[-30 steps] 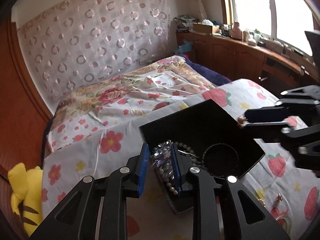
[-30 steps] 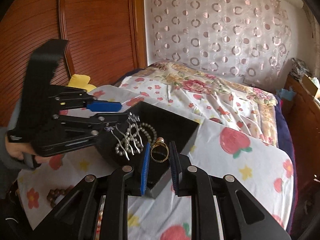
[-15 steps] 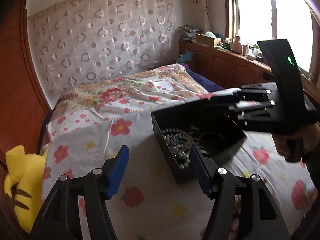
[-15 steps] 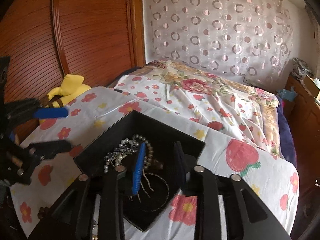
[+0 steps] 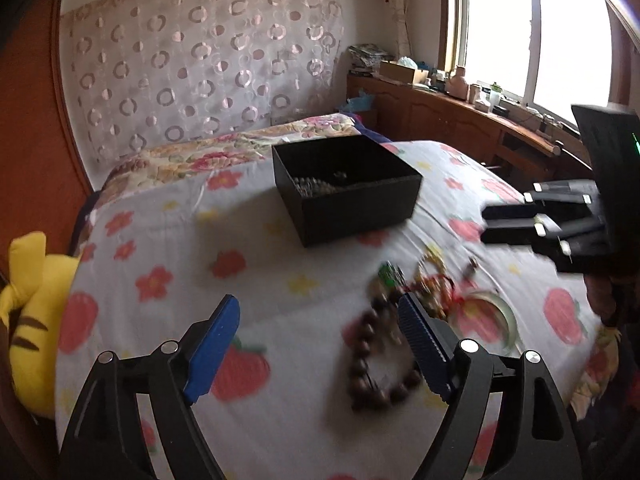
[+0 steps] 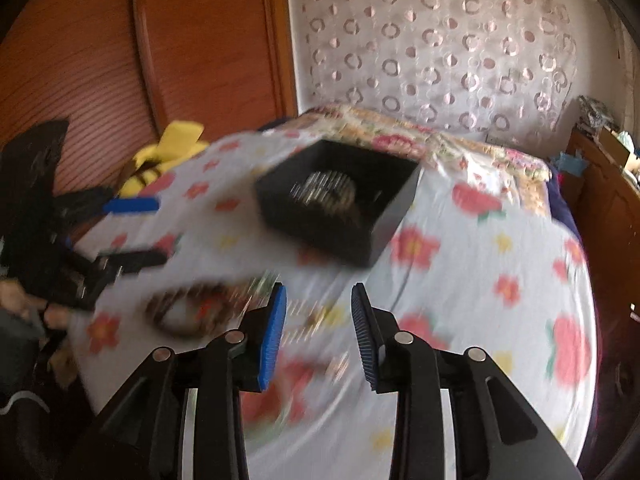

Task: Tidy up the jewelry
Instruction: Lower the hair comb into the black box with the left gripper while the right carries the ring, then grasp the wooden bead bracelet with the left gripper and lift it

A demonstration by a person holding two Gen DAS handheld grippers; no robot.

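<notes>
Blurred black box point(image 6: 340, 208) beyond empty right claw point(image 6: 318, 336)

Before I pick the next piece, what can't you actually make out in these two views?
- Loose jewelry pile, left wrist view: motion blur; single pieces unclear, right pad covers part.
- Black box contents: near wall hides most in the left view; smeared in the right wrist view.
- Right tongs: empty, bedsheet beneath blurred.

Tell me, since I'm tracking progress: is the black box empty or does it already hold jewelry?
Not empty. The open black box on the bedspread holds a pale bead strand; its other contents are too blurred to tell.
</notes>
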